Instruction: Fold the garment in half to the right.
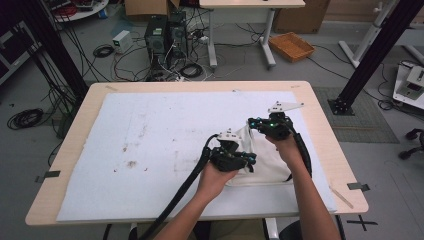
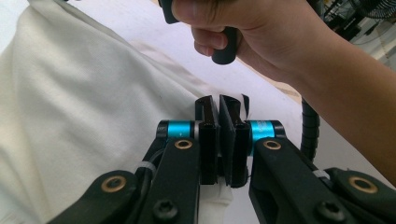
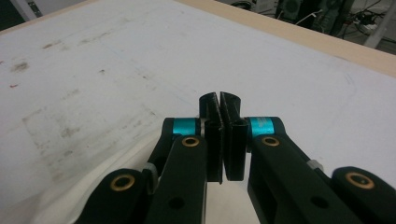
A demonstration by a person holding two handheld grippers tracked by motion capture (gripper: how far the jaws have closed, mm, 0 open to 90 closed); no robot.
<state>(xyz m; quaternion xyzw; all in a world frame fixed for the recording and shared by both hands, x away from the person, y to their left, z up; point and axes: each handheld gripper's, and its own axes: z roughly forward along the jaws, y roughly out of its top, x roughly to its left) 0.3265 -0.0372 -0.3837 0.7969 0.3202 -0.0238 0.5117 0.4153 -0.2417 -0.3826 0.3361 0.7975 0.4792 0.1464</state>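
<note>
I see a table (image 1: 320, 130) with a pale wood top. A big white mat (image 1: 165, 150) lies flat on it and covers almost all of the top; only a wood border stays bare around it. The mat has some brown stains (image 1: 131, 164) on its left half, and faint grey marks near the middle. On the right part of the mat lies a cream cloth (image 1: 267, 162), crumpled, with folds; it rests near the front edge of the mat. Pieces of dark tape (image 1: 358, 186) stick on the table edges at the right and at the left. The table stands on a grey floor (image 1: 240, 60).
</note>
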